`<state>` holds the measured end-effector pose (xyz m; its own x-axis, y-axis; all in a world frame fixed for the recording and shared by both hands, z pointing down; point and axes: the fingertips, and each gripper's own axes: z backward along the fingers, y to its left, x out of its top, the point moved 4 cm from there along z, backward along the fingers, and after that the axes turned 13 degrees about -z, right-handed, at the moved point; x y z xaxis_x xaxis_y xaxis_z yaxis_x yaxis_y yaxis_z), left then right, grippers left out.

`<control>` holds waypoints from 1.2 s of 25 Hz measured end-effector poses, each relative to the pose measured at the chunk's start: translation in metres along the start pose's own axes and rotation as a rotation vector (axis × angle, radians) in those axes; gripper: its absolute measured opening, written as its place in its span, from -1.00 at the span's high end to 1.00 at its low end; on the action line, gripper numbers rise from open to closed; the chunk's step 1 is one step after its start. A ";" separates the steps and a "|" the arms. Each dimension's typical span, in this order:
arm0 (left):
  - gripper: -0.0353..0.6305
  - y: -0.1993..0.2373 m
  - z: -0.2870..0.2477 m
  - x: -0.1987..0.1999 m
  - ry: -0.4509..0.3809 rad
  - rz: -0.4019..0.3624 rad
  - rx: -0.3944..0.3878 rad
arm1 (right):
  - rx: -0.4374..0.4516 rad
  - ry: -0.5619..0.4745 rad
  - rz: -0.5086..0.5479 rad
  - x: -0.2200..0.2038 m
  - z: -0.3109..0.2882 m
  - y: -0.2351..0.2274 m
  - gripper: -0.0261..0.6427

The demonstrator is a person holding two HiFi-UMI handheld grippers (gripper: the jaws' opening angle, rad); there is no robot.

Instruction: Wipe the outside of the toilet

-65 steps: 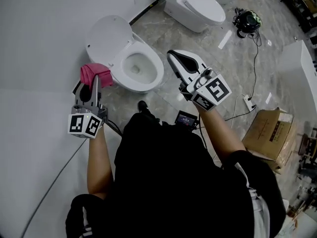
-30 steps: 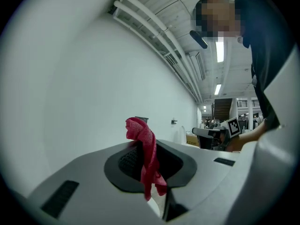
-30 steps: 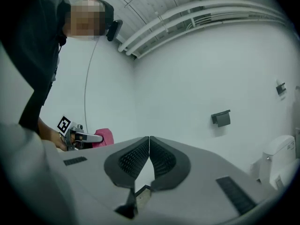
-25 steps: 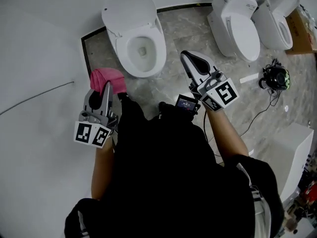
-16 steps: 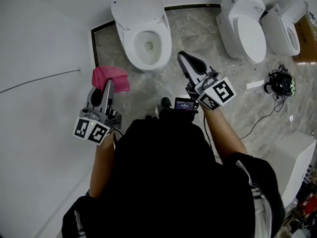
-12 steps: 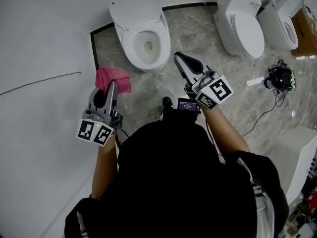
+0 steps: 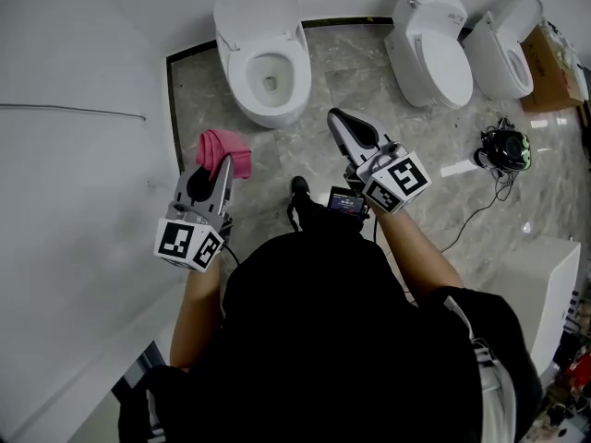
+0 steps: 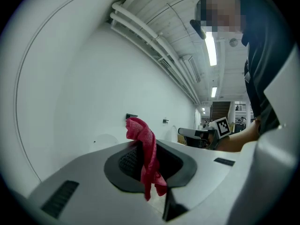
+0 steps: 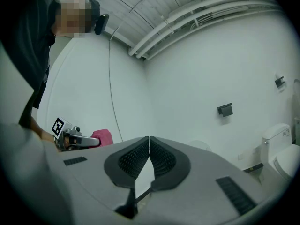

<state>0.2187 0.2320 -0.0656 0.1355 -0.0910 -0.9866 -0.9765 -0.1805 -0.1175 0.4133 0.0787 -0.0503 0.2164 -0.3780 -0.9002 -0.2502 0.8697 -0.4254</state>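
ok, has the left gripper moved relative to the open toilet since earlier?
Yes. The left gripper, shut on the pink cloth, was beside the open toilet; now it hangs off its front rim.

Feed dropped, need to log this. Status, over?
Left gripper shut on pink cloth. Right gripper shut, empty. Open toilet ahead, cloth short of it. Bare floor between.

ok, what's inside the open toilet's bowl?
The bowl shows only bare white porcelain and a small dark drain opening at the bottom. The space under its rim is hidden.
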 end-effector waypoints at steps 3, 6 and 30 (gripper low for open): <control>0.71 -0.022 0.036 -0.007 -0.007 -0.006 0.005 | -0.019 0.016 0.014 -0.015 0.029 0.028 0.83; 0.71 -0.040 0.067 -0.016 -0.013 0.023 0.013 | -0.053 0.033 -0.003 -0.030 0.056 0.047 0.83; 0.71 -0.143 0.037 0.007 0.013 -0.022 -0.014 | -0.005 0.021 -0.065 -0.018 0.144 0.030 0.83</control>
<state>0.3531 0.2930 -0.0594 0.1590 -0.0992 -0.9823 -0.9709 -0.1963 -0.1373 0.5377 0.1578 -0.0334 0.2122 -0.4406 -0.8723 -0.2406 0.8416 -0.4836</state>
